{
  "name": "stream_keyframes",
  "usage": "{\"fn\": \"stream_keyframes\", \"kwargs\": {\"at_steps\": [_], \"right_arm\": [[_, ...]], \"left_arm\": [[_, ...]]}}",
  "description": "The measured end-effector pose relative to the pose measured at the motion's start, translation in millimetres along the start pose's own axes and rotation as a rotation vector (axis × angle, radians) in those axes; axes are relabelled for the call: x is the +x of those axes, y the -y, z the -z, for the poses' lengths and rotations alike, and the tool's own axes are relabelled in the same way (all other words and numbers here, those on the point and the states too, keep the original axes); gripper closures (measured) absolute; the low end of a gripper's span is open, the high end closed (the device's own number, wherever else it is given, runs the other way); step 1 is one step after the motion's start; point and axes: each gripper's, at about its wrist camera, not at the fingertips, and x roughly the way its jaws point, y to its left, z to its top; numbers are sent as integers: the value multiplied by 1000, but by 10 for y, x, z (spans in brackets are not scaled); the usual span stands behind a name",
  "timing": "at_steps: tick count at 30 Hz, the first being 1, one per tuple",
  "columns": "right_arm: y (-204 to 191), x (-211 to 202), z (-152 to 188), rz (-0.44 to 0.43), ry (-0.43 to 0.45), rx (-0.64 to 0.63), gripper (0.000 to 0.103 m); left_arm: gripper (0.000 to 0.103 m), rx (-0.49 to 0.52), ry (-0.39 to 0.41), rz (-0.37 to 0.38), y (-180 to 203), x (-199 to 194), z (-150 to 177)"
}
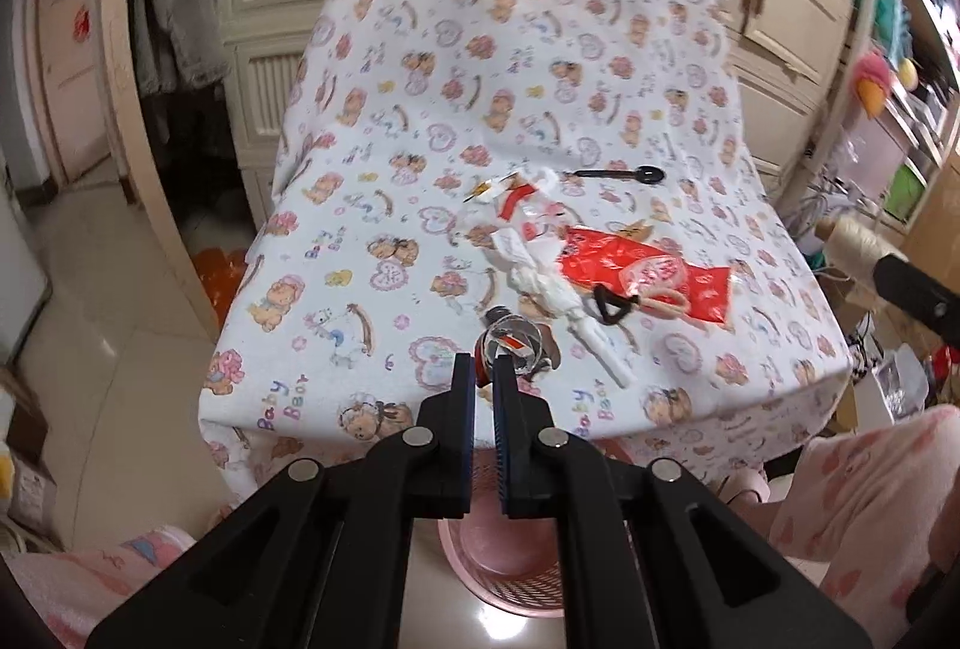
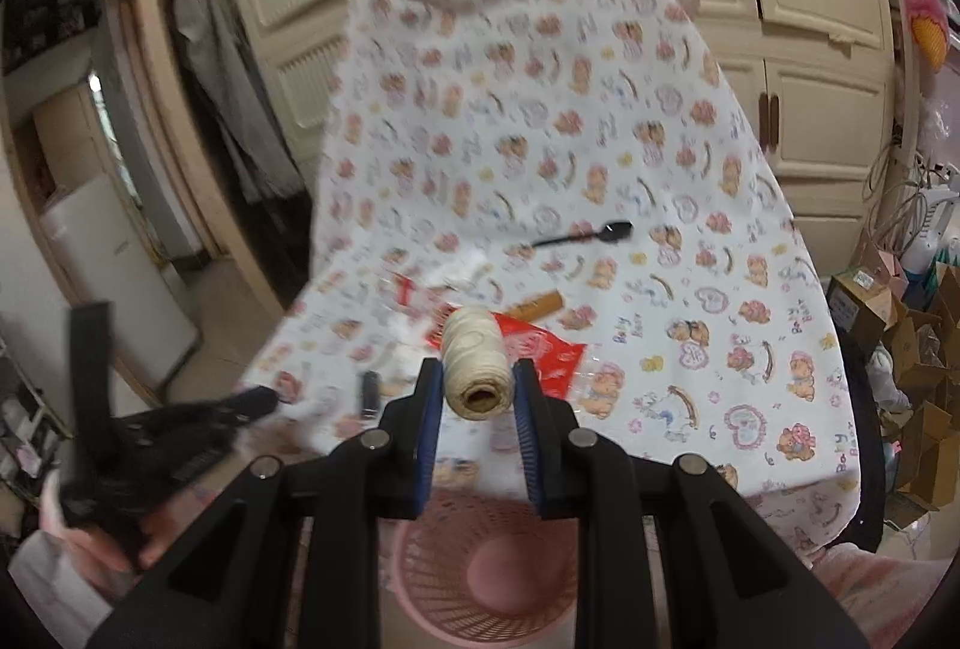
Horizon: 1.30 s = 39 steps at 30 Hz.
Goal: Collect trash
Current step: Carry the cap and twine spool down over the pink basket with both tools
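Both grippers are loaded and hang just above the pink basket [image 2: 480,577], which stands below the table's near edge. The left gripper [image 1: 485,370] is clenched on a crumpled clear wrapper [image 1: 516,343]. The right gripper [image 2: 477,385] grasps a spool of cream twine [image 2: 477,367] by its sides. Beyond the basket, a red packet [image 1: 648,271], white paper scraps [image 1: 540,259] and a black spoon [image 1: 624,176] lie on the printed cloth [image 1: 480,78]. Judged step: carrying to the drop. Next: centre each load over the basket, then release.

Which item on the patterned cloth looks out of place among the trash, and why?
The black spoon lies alone beyond the wrappers: cutlery, not packaging like the red wrapper. Whether it is disposable cannot be told.
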Motion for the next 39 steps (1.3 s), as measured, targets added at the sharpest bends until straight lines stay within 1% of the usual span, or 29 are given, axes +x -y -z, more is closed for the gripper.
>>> {"fn": "stream_keyframes", "kwargs": {"at_steps": [2, 4, 5, 7, 9, 11, 13, 15, 17, 18, 20, 21, 24, 25, 27, 30, 32, 34, 37, 39], "right_arm": [[-99, -131, 33, -19, 12, -9, 81], [-194, -199, 95, -42, 8, -26, 81], [-231, -201, 125, -46, 2, -38, 81], [-298, -142, 223, -36, -25, -66, 81], [-300, -6, 346, -41, -88, -61, 81], [-282, 164, 482, -52, -160, -49, 81], [-276, 319, 623, -32, -225, -59, 81], [-255, 466, 742, -26, -293, -58, 81], [-214, 605, 868, -25, -369, -38, 81], [-210, 648, 905, -14, -390, -36, 81], [-201, 734, 990, 44, -412, -56, 81], [-196, 756, 1015, 54, -419, -65, 81], [-146, 893, 1126, 37, -490, -41, 81], [-126, 957, 1185, 42, -521, -38, 81], [-92, 1053, 1284, 79, -567, -39, 81], [-49, 1231, 1428, 87, -639, -41, 81], [-29, 1352, 1537, 108, -680, -67, 81], [29, 1507, 1682, 113, -741, -78, 81], [131, 1663, 1857, 114, -809, -47, 81], [178, 1742, 1956, 118, -845, -40, 81]], "left_arm": [[98, 1, -2, 25, 30, -45, 24], [98, -8, -32, 70, 46, -48, 75], [98, -6, -50, 78, 59, -30, 104], [98, 7, -86, 63, 104, 20, 151], [98, 40, -139, 24, 159, 119, 201], [98, 54, -193, 0, 170, 223, 258], [98, 59, -265, -13, 164, 349, 330], [98, 60, -321, 2, 169, 448, 400], [98, 58, -368, 53, 191, 508, 461], [98, 57, -382, 58, 205, 533, 487], [98, 79, -419, 36, 247, 610, 558], [98, 90, -439, 25, 268, 645, 588], [98, 99, -507, 11, 305, 789, 727], [98, 98, -531, 4, 310, 848, 779], [98, 97, -586, -3, 319, 975, 885], [97, 107, -674, 2, 316, 1128, 1048], [97, 107, -696, -16, 285, 1178, 1090], [97, 95, -707, -31, 262, 1214, 1107], [97, 54, -736, -24, 204, 1314, 1153], [97, 39, -760, -1, 200, 1407, 1218]]}}
